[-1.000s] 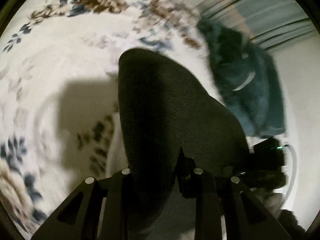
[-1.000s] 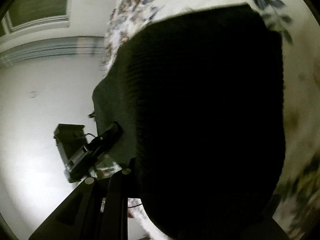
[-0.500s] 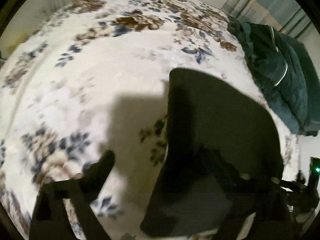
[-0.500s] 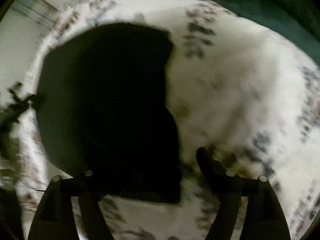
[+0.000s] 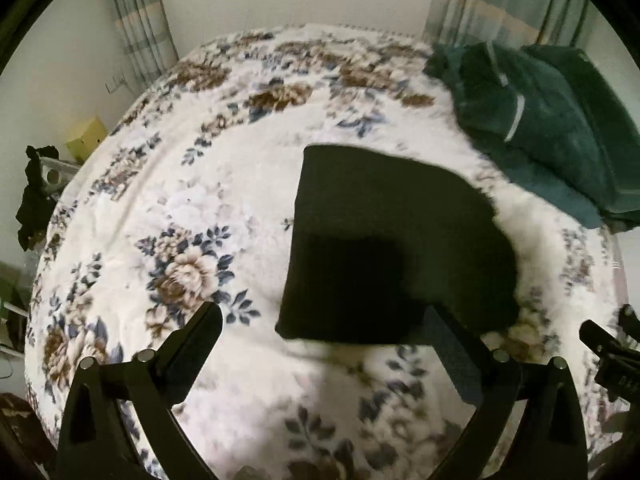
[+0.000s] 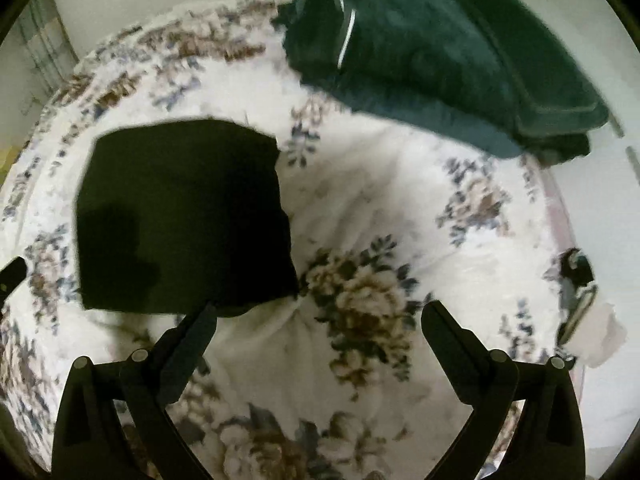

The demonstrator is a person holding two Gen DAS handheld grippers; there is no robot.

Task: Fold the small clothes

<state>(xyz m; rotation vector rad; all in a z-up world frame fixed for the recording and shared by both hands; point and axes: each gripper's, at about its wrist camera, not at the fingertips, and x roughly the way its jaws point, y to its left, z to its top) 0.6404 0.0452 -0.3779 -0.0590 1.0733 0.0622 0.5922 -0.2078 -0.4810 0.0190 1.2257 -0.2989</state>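
A small black garment [image 5: 392, 248] lies folded flat in a rough rectangle on the floral bedspread [image 5: 192, 208]. It also shows in the right wrist view [image 6: 180, 220], left of centre. My left gripper [image 5: 324, 324] is open and empty, hovering just in front of the garment's near edge. My right gripper [image 6: 320, 316] is open and empty, its left finger [image 6: 192, 344] near the garment's near right corner, not touching it.
A pile of dark green clothes [image 5: 552, 128] sits at the bed's far right, seen too in the right wrist view [image 6: 440, 52]. A dark device [image 6: 576, 292] lies at the bed's right edge. Curtains and a wall stand behind. A yellow box [image 5: 86, 138] stands left.
Both grippers held the black garment up a second ago. They let go, opened wide and drew back. The garment now lies flat on the bed.
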